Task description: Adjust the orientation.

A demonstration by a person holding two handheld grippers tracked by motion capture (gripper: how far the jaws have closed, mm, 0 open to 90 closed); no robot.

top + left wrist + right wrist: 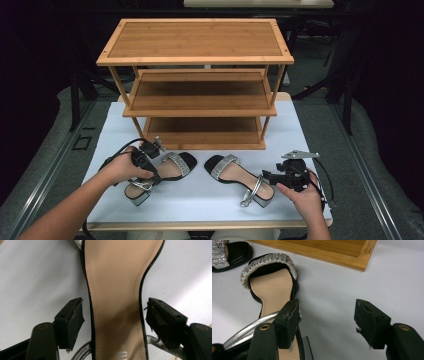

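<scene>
Left sandal (pixel 116 302): waist between open left gripper (pixel 113 322) jaws, long axis toward 12 o'clock. Right gripper (pixel 327 322): open.

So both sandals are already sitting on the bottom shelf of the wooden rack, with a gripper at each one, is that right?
Not quite. Both sandals lie on the white table in front of the wooden rack, not on its bottom shelf, as the high view shows. The left gripper is at the left sandal and the right gripper at the right sandal.

Black tool (pixel 150 159) (brass-ringed screws) trailing black cable.
</scene>
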